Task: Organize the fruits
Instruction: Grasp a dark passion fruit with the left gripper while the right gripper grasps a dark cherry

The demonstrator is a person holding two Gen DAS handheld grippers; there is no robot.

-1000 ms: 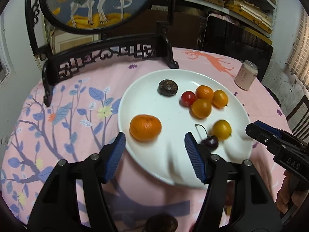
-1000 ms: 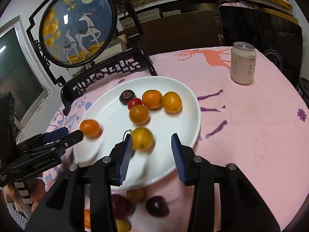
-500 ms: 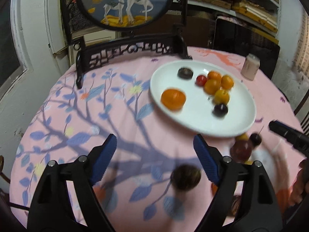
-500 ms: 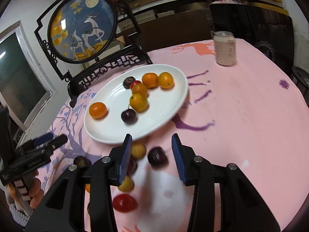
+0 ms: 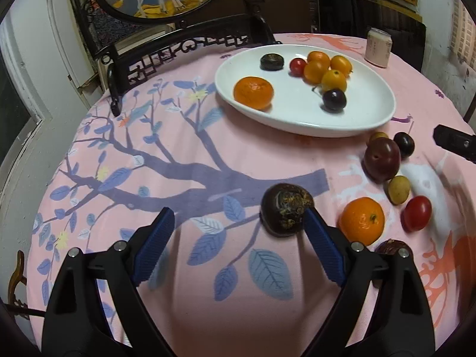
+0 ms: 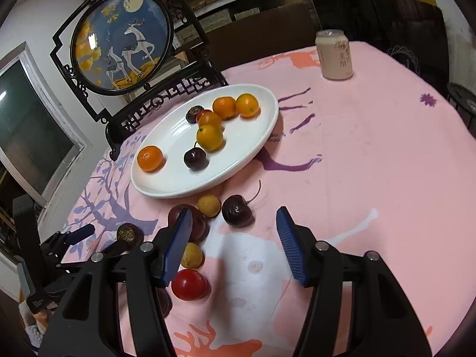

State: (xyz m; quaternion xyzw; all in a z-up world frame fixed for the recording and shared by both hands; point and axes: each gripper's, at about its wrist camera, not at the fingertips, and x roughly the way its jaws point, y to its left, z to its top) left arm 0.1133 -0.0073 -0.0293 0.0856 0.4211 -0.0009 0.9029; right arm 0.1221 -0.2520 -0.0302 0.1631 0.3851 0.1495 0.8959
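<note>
A white oval plate (image 5: 297, 113) (image 6: 166, 184) holds a tangerine (image 5: 253, 92), a dark cherry (image 5: 334, 100), a red tomato, several orange kumquats and a dark brown fruit. Loose fruit lies on the cloth in front of it: a dark wrinkled fruit (image 5: 285, 208), a tangerine (image 5: 361, 220), a plum (image 5: 382, 158), a cherry (image 6: 237, 210), a red tomato (image 6: 188, 284) and pale longans (image 6: 209, 205). My left gripper (image 5: 236, 239) is open, its right pad beside the wrinkled fruit. My right gripper (image 6: 234, 245) is open and empty, just short of the cherry.
A black carved stand with a round deer picture (image 6: 122, 41) stands behind the plate. A pale drink can (image 6: 334, 55) stands at the far right of the pink flowered tablecloth (image 5: 148, 163). Shelves and a dark cabinet lie beyond the table.
Both grippers have pulled back from the plate toward the near side of the table. The loose fruit now lies close in front of them. Both stayed open.
</note>
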